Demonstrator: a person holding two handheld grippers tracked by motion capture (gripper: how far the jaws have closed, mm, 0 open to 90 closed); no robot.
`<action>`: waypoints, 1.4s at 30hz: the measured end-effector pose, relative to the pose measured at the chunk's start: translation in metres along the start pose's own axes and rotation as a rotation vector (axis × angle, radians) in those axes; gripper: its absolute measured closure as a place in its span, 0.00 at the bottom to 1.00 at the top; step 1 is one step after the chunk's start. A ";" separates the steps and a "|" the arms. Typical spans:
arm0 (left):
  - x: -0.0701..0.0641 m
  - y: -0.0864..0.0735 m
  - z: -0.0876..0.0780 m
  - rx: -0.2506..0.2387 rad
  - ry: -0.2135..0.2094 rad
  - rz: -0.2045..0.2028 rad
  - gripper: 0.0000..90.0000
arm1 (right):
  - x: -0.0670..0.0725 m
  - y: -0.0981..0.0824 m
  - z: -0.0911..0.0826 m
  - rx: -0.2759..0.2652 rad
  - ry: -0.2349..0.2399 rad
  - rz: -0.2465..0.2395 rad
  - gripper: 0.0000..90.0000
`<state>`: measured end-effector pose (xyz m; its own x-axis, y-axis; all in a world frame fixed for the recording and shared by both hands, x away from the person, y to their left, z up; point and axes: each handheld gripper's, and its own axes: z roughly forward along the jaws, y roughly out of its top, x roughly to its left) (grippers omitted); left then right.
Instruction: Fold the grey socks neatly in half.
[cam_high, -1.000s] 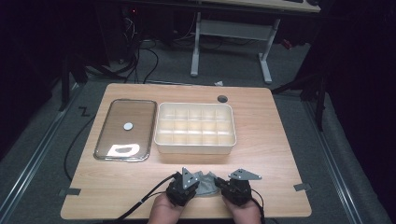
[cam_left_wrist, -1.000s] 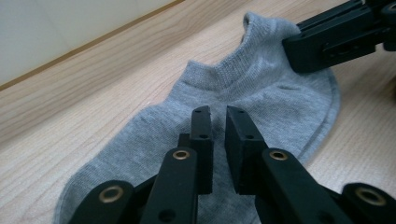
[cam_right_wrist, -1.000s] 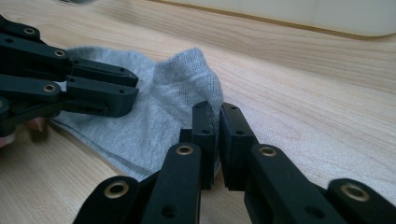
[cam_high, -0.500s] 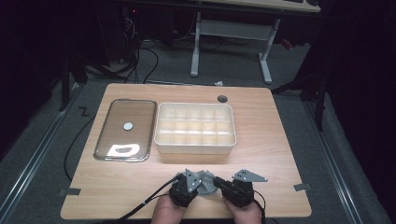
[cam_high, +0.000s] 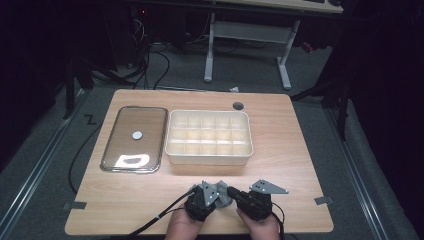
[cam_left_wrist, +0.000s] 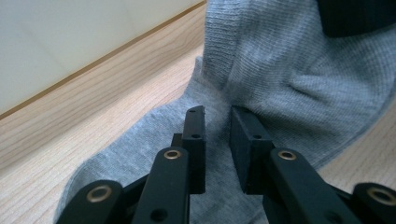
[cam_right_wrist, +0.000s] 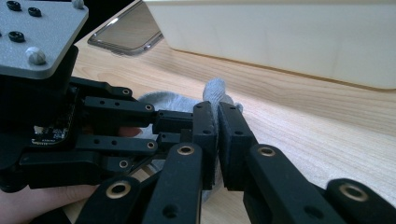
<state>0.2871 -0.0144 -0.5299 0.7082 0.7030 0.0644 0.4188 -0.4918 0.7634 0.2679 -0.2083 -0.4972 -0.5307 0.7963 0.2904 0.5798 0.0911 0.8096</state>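
Note:
A grey sock (cam_high: 223, 196) lies crumpled on the wooden table near its front edge, between my two grippers. My right gripper (cam_right_wrist: 217, 109) is shut on a fold of the sock (cam_right_wrist: 215, 88), with knit fabric pinched between its pads. My left gripper (cam_left_wrist: 217, 114) hovers right over the sock (cam_left_wrist: 289, 70); its jaws have just been opening. They now stand a little apart with the fabric showing in the gap, and the pads do not press on it. In the high view the left gripper (cam_high: 216, 194) and right gripper (cam_high: 232, 192) point toward each other.
A cream compartment tray (cam_high: 208, 156) stands just beyond the sock, and its wall is close in the right gripper view (cam_right_wrist: 280, 42). A clear flat lid (cam_high: 134, 137) lies to its left. A cable hole (cam_high: 238, 106) is near the table's far edge.
Both hands stay at the table's front edge by the sock; nothing else has visibly moved.

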 end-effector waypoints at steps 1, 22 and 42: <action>0.000 0.000 0.000 -0.002 0.001 0.000 0.85 | -0.001 0.000 0.000 -0.001 0.002 -0.003 0.97; 0.033 -0.008 -0.032 -0.102 -0.082 -0.112 0.67 | -0.003 0.000 0.001 0.001 -0.021 -0.005 0.96; 0.102 -0.046 -0.041 -0.050 -0.321 -0.430 0.65 | 0.009 0.009 0.009 0.057 -0.098 -0.049 0.96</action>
<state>0.3163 0.1010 -0.5320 0.6199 0.6398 -0.4543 0.6874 -0.1636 0.7076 0.2733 -0.1950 -0.4917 -0.4979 0.8444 0.1977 0.5905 0.1632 0.7903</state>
